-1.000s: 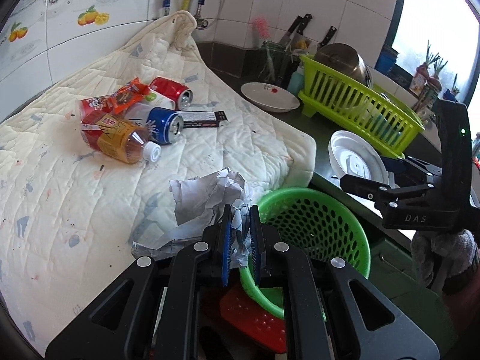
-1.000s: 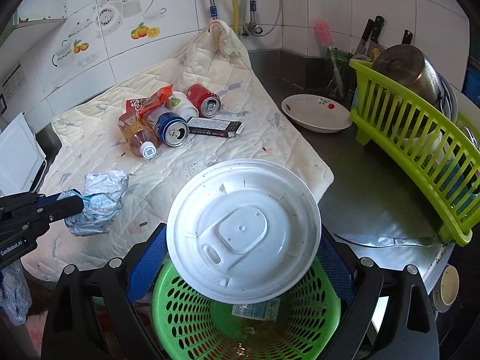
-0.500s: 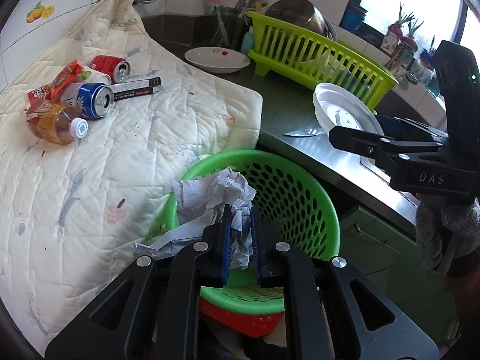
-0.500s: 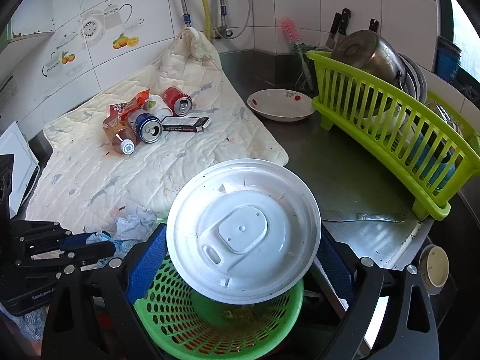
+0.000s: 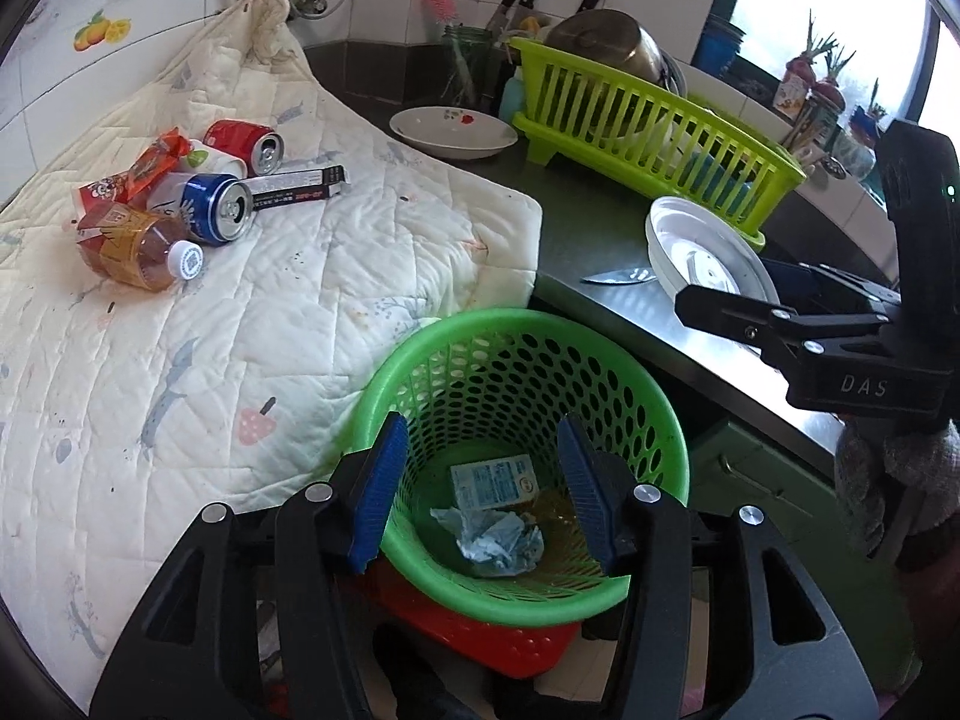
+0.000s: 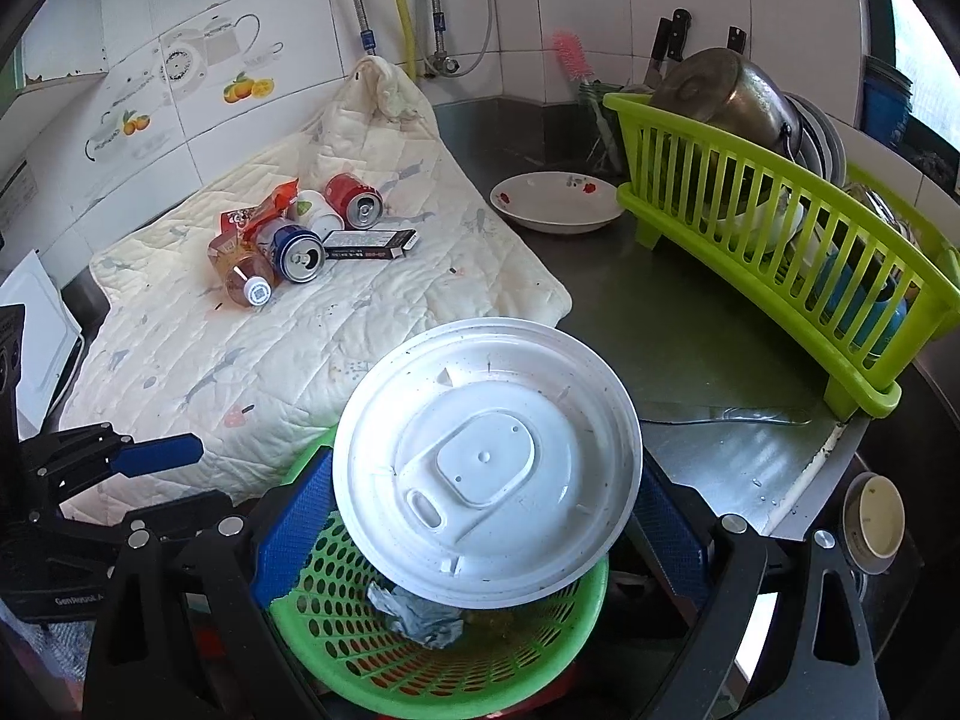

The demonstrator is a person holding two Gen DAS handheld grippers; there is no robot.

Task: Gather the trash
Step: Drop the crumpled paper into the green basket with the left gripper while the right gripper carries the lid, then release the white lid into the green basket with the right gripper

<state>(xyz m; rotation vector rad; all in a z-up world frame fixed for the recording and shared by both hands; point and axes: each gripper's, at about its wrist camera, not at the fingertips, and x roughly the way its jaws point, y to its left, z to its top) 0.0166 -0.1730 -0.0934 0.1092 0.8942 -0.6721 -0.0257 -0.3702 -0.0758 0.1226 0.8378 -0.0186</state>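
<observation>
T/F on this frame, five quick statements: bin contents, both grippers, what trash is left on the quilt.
1. The crumpled paper lies inside the green basket. True.
2. The left gripper is clamped on the paper. False: its jaws are opening above the basket with nothing between them.
3. The right gripper holds a white round lid. True.
4. The quilt has been emptied of trash. False: a red can, a blue can, a bottle, a snack wrapper and a flat dark box lie on it.
5. The white bowl sits inside the dish rack. False: it sits on the counter beside it.
</observation>
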